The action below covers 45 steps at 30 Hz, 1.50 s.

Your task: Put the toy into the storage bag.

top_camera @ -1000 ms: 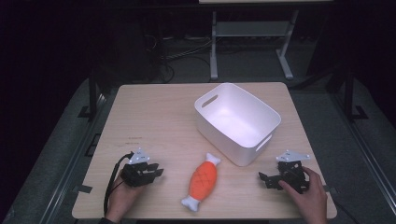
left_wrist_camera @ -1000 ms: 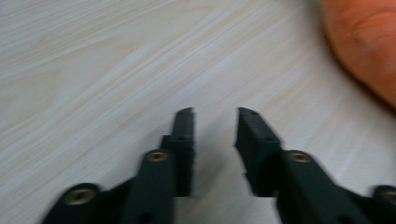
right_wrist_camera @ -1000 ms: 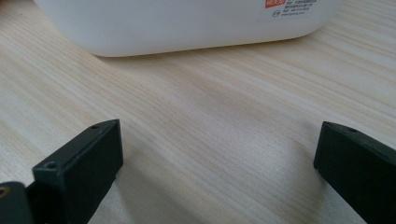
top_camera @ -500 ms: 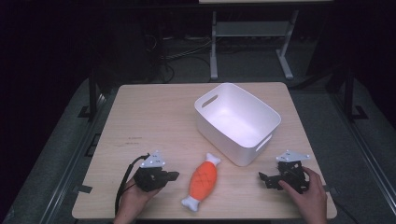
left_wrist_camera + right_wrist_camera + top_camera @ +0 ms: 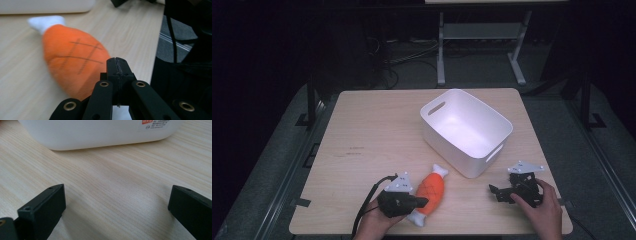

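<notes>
An orange plush drumstick (image 5: 432, 191) with white ends lies near the table's front edge, its narrow white end toward the tub. My left gripper (image 5: 424, 202) is right beside the toy's near left side, jaws shut with nothing between them. In the left gripper view the closed jaw tips (image 5: 117, 62) sit just over the orange body (image 5: 72, 57); whether they touch it I cannot tell. My right gripper (image 5: 496, 192) rests at the front right, held by a hand, pointing left. In the right gripper view its jaws (image 5: 117, 195) stand wide open over bare wood.
A white plastic tub (image 5: 447, 145) with handle slots stands behind the toy, right of centre; its wall (image 5: 100, 132) rises just beyond the right gripper. The wooden table (image 5: 362, 130) is bare at left and back. Dark floor and a metal stand lie beyond.
My left gripper has moved to the right, from the front left up against the plush drumstick. The right gripper and hand have stayed put.
</notes>
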Tool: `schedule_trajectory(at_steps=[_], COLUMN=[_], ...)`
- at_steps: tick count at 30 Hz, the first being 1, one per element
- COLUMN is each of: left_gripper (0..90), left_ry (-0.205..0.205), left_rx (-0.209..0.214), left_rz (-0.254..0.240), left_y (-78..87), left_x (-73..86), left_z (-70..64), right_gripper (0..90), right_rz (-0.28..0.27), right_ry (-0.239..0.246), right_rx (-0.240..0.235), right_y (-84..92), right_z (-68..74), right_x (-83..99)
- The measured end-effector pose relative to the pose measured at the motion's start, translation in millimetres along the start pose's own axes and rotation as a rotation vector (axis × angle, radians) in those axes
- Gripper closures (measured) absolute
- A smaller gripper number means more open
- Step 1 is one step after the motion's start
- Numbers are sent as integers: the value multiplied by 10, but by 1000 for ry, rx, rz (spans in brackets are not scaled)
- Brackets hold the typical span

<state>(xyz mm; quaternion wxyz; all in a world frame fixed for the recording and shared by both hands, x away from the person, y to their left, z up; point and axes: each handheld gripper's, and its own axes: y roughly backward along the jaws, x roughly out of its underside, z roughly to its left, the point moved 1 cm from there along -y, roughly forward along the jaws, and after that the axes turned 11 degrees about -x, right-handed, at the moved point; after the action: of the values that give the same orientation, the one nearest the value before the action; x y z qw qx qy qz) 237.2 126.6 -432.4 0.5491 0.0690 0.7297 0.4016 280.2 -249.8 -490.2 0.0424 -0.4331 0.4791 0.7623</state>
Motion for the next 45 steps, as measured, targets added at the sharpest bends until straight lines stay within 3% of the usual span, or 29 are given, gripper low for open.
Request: schedule_trajectory(at_steps=[6,11,18,45], left_gripper=[897,897,897,897], left_ry=[-12,-15,-18,20], left_rx=[52,64,37,-85], left_rz=[34,52,82,72], left_y=[-144,-193,-197,21], left_x=[24,47,84,151], left_z=[-114,-146,-103,250], right_gripper=[7,7,7,7], right_rz=[0,0,0,0], right_ry=[0,0,0,0], right_rx=[0,0,0,0], right_y=[0,0,0,0], right_z=[0,0,0,0], right_x=[0,0,0,0])
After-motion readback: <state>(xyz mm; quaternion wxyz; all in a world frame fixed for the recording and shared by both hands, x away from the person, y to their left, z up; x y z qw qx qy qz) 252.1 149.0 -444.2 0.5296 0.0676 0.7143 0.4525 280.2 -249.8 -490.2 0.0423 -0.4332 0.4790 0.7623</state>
